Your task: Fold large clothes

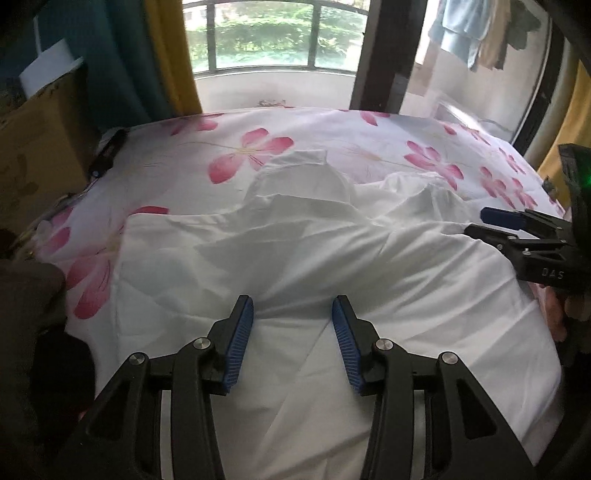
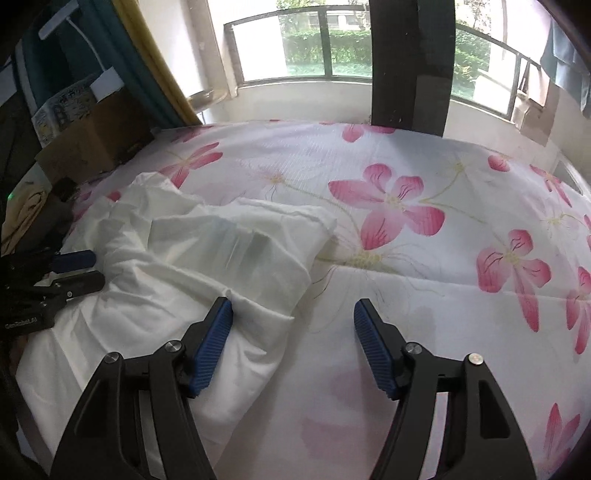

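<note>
A large white garment [image 1: 332, 258] lies crumpled on a bed covered by a pink-flowered sheet [image 1: 258, 147]. My left gripper [image 1: 291, 301] hangs open just above the garment's near part, with nothing between its blue pads. My right gripper [image 2: 293, 314] is also open. Its left finger [image 2: 214, 332] is over the garment [image 2: 184, 277] at its right edge, and its right finger [image 2: 373, 343] is over the bare flowered sheet [image 2: 406, 184]. Each gripper shows in the other's view: the right gripper [image 1: 476, 222] at the garment's far right, the left gripper [image 2: 99, 269] at the left.
A cardboard box [image 1: 37, 155] stands at the bed's left side. Behind the bed are a barred window [image 1: 266, 37], blue and yellow curtains [image 1: 162, 55] and a dark post [image 2: 410, 62]. Clothes [image 1: 465, 29] hang at the upper right.
</note>
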Available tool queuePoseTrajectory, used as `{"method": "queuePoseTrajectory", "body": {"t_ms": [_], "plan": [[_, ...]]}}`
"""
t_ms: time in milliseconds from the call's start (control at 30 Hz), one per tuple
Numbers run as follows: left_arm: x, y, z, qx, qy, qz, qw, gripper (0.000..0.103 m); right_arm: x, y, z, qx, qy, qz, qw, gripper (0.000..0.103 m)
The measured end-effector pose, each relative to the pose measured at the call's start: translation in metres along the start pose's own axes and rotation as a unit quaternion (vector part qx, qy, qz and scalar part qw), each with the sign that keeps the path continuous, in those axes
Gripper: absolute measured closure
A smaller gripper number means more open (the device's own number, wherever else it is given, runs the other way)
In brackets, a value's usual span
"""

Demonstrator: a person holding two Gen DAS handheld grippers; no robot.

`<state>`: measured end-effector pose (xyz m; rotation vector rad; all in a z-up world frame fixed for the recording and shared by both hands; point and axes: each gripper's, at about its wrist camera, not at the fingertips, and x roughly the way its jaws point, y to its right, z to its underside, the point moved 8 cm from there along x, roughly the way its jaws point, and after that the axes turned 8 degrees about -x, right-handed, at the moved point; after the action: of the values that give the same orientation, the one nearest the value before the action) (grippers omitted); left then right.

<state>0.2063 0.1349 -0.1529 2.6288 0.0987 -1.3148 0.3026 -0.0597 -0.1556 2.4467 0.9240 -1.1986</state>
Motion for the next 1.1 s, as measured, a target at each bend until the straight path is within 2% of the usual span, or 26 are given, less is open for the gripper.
{"method": "queuePoseTrajectory", "body": {"t_ms": [67, 133, 233, 300, 433, 533, 567, 633, 700, 933, 1033, 1100], "plan": [[-0.009, -0.004, -0.001, -0.01, 0.016, -0.006, 0.9998, 0.056, -0.008, 0.001, -0.004, 0.003, 0.011, 0.004, 1.0, 0.035], [-0.022, -0.002, -0.006, -0.022, 0.039, 0.01, 0.999, 0.056, -0.023, 0.0, -0.006, 0.01, 0.026, -0.002, 1.0, 0.035], [-0.047, 0.007, -0.008, -0.024, 0.07, 0.037, 0.9966, 0.056, -0.045, -0.008, -0.008, 0.013, 0.048, -0.031, 0.998, 0.034], [-0.057, 0.015, -0.004, -0.023, 0.076, 0.059, 0.9951, 0.056, -0.057, -0.018, -0.006, 0.007, 0.056, -0.055, 0.997, 0.034], [-0.06, 0.031, 0.017, -0.018, 0.06, 0.088, 0.9942, 0.056, -0.065, -0.04, 0.006, -0.025, 0.042, -0.073, 0.996, 0.034], [-0.051, 0.036, 0.042, -0.022, 0.022, 0.109, 0.9935, 0.056, -0.059, -0.055, 0.026, -0.058, 0.013, -0.064, 0.996, 0.034], [-0.047, 0.035, 0.049, -0.028, 0.012, 0.109, 0.9936, 0.054, -0.057, -0.058, 0.031, -0.068, 0.009, -0.055, 0.996, 0.034], [-0.04, 0.031, 0.057, -0.034, 0.005, 0.105, 0.9939, 0.048, -0.053, -0.061, 0.041, -0.082, 0.013, -0.034, 0.996, 0.022], [-0.039, 0.028, 0.061, -0.039, 0.008, 0.104, 0.9938, 0.048, -0.052, -0.061, 0.047, -0.082, 0.019, -0.023, 0.996, 0.017], [-0.05, 0.024, 0.069, -0.042, 0.004, 0.103, 0.9938, 0.047, -0.056, -0.06, 0.049, -0.069, 0.017, -0.026, 0.997, 0.015], [-0.067, 0.017, 0.066, -0.043, 0.029, 0.098, 0.9939, 0.047, -0.064, -0.057, 0.05, -0.051, 0.019, -0.04, 0.998, 0.015], [-0.077, 0.002, 0.06, -0.046, 0.046, 0.08, 0.9947, 0.047, -0.069, -0.052, 0.049, -0.043, 0.022, -0.041, 0.998, 0.015]]}}
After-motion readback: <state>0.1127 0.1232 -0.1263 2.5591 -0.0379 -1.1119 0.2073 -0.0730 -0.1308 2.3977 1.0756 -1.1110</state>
